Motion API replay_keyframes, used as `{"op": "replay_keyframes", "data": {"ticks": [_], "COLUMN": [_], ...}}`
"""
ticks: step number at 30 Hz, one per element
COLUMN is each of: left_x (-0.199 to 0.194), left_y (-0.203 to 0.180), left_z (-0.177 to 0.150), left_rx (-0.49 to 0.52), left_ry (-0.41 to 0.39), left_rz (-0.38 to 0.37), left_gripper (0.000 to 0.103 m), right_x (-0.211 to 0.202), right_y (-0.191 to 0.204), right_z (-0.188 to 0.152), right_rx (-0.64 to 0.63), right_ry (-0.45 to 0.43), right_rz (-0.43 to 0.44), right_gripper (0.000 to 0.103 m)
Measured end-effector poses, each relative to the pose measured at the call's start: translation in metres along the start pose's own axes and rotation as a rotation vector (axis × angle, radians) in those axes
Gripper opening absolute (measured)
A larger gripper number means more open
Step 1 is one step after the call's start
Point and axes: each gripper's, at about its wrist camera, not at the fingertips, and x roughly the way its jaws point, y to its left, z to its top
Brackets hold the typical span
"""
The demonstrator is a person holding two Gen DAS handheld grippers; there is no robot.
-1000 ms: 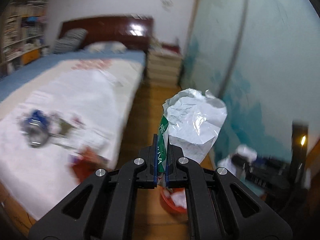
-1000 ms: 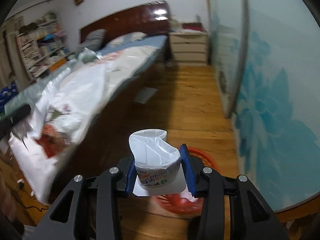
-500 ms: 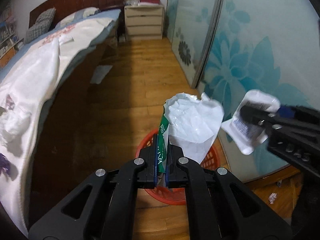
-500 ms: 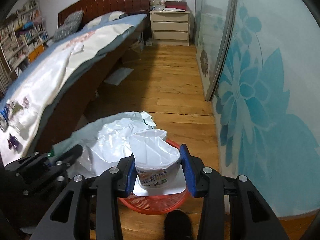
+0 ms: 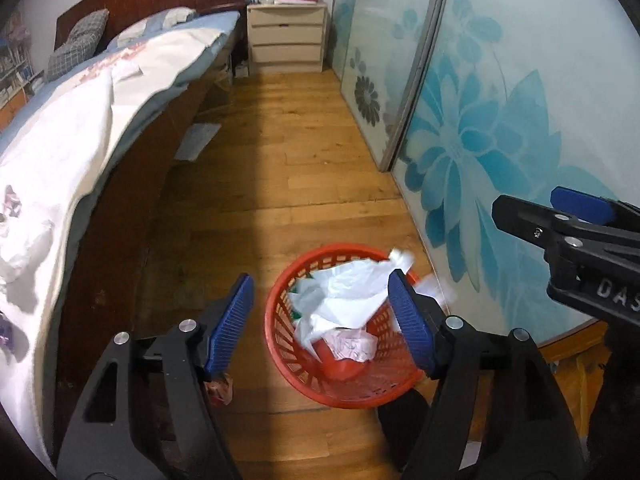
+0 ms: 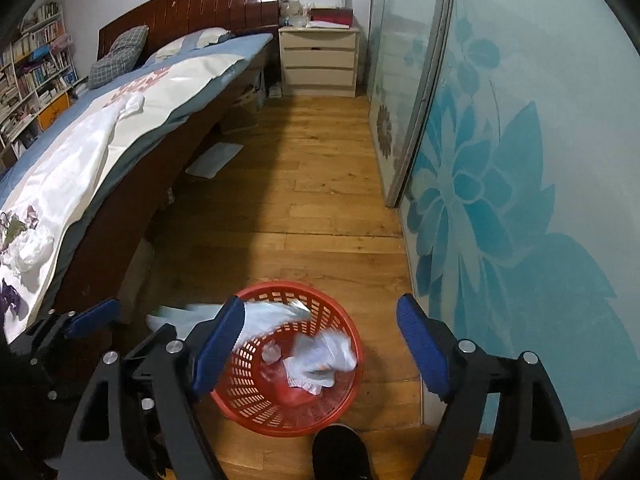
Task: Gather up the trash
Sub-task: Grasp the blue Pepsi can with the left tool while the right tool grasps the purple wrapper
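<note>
A red plastic basket (image 5: 280, 292) stands on the wood floor, below both grippers. My left gripper (image 5: 322, 320) hangs over it, jaws opening, nothing between its blue pads. A white plastic bag (image 5: 348, 292) lies loose across the basket's top, over crumpled paper (image 5: 352, 346). My right gripper (image 6: 320, 346) is also above the basket (image 6: 280, 288), jaws opening and empty. The white cup and wrapper (image 6: 320, 360) lie inside. The right gripper (image 5: 548, 208) reaches in from the right edge of the left wrist view.
A bed (image 6: 120, 152) runs along the left with crumpled white trash (image 6: 28, 248) on its cover. Glass sliding doors (image 6: 500, 200) with blue flowers stand close on the right. There is a nightstand (image 6: 318, 60) at the far wall, a white sheet (image 6: 214, 158) on the floor and a dark shoe (image 6: 340, 452) near the basket.
Both grippers swung from the bed to above the red basket, then opened. The white bag left the left jaws and the cup left the right jaws; both dropped into the basket.
</note>
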Motion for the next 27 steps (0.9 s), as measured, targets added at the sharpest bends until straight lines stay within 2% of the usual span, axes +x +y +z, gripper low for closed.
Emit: {"op": "replay_keyframes", "data": {"ticks": [4, 8, 12, 15, 18, 21, 24, 27], "left_x": [-0.015, -0.046, -0.104, -0.147, -0.181, -0.204, -0.223, -0.234], "left_y": [0.014, 0.039, 0.077, 0.107, 0.141, 0.177, 0.224, 0.261], "left_z": [0.000, 0.000, -0.005, -0.016, -0.030, -0.044, -0.063, -0.078], "left_rx": [-0.017, -0.059, -0.093, -0.128, -0.172, -0.216, -0.281, -0.355], "left_ry": [-0.025, -0.081, -0.206, -0.301, -0.356, -0.368, -0.369, -0.355], "left_rz": [0.020, 0.054, 0.123, 0.199, 0.261, 0.316, 0.399, 0.446], "left_gripper": [0.070, 0.070, 0.070, 0.078, 0.080, 0.081, 0.081, 0.081], "right_x": [-0.010, -0.022, -0.036, -0.045, -0.055, -0.065, -0.077, -0.084], "right_y": [0.001, 0.016, 0.049, 0.079, 0.119, 0.173, 0.226, 0.284], "right_z": [0.001, 0.003, 0.004, 0.003, 0.001, -0.007, -0.023, -0.040], "right_rx": [0.037, 0.060, 0.044, 0.041, 0.023, -0.057, -0.165, -0.277], "right_ry": [-0.028, -0.067, -0.112, -0.134, -0.158, -0.169, -0.179, -0.181], "right_rz": [0.026, 0.102, 0.195, 0.281, 0.369, 0.465, 0.505, 0.539], "right_gripper": [0.078, 0.078, 0.078, 0.078, 0.079, 0.080, 0.080, 0.080]}}
